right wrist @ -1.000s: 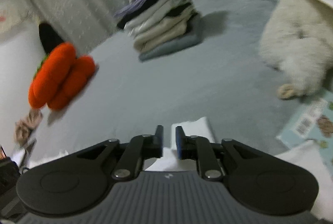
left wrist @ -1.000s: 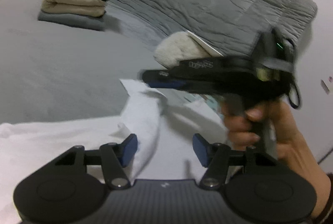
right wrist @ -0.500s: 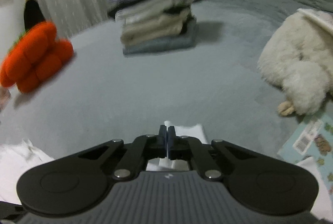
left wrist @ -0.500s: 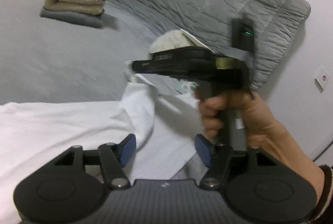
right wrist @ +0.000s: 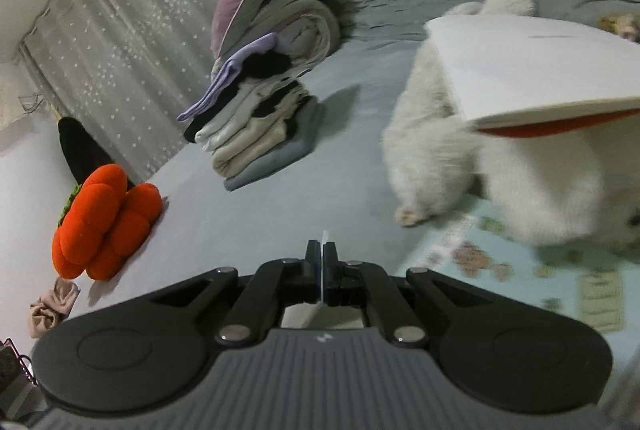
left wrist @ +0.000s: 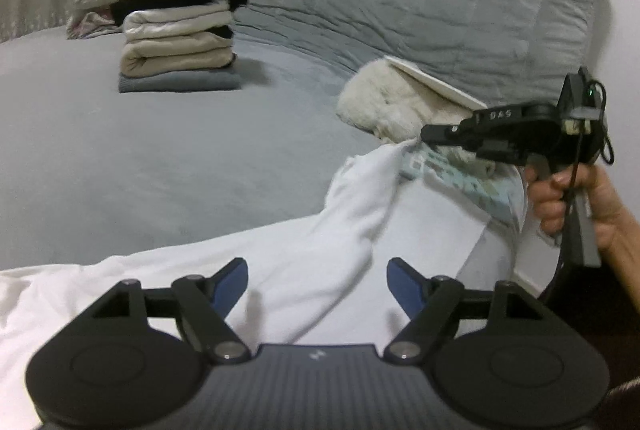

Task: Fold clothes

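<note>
Corner of crumpled white cotton garment [left wrist: 304,254] was pinched between closed right gripper [right wrist: 322,270] fingers and lifted off grey bedspread [left wrist: 160,158]. Left gripper [left wrist: 318,284] was held spread wide above the garment, gripping nothing.

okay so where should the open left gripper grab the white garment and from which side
Probably the raised fold of the white garment just ahead of the left gripper, approached straight forward and down. That ridge stands off the bed, so open fingers can straddle it. The right gripper already pinches the far corner.
</note>
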Tool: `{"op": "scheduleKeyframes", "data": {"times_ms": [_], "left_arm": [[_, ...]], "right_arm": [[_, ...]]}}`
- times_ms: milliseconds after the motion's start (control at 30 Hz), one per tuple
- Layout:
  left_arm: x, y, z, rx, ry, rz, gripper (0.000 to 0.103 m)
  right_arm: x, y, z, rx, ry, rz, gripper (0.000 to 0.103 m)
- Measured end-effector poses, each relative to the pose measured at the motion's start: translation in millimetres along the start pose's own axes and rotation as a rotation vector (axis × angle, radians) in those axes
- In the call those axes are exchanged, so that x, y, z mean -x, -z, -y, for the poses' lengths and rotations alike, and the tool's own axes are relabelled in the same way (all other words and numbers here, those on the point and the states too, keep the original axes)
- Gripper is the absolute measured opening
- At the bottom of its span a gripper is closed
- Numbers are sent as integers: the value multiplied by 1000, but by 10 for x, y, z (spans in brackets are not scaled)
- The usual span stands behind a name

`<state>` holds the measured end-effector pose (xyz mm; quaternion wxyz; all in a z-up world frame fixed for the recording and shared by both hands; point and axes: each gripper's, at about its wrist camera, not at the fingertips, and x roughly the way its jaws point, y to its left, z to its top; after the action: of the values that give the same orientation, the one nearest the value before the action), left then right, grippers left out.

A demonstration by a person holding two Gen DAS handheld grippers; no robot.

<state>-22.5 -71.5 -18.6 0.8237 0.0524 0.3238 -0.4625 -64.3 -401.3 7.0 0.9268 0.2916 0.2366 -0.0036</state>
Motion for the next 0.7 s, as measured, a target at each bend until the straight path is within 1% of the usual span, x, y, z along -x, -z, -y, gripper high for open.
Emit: {"op": "scheduleKeyframes", "data": {"times_ms": [67, 133, 233, 267, 300, 367, 433, 500, 600, 700], "left_arm": [[-32, 13, 75, -40, -10, -7, 67], [-81, 18, 131, -77, -30, -20, 63], [-122, -1, 174, -98, -36, -32, 64], [-126, -20, 180, -93, -33, -32, 65], [-140, -51, 179, -86, -28, -33, 65], [-181, -135, 179, -71, -14, -30, 65], [-225, -214, 198, -67, -4, -25, 65], [-266, -257, 254, -86, 6, -26, 65], [-326, -273, 319, -118, 5, -39, 65], [-383, -255, 280, -114, -10, -55, 65]], "right_arm": [[104, -8, 20, 20, 9, 8, 0], [198, -12, 45, 40, 16, 13, 0], [266, 17, 119, 35, 14, -6, 0], [274, 34, 154, 25, 10, -19, 6], [273, 51, 186, 11, 8, -34, 14], [210, 78, 205, -26, 5, -72, 14], [161, 92, 166, -24, -8, -82, 14], [95, 103, 134, -21, -14, -92, 15], [-19, 117, 96, -15, -17, -107, 16], [-134, 130, 72, -11, -24, -126, 16]]}}
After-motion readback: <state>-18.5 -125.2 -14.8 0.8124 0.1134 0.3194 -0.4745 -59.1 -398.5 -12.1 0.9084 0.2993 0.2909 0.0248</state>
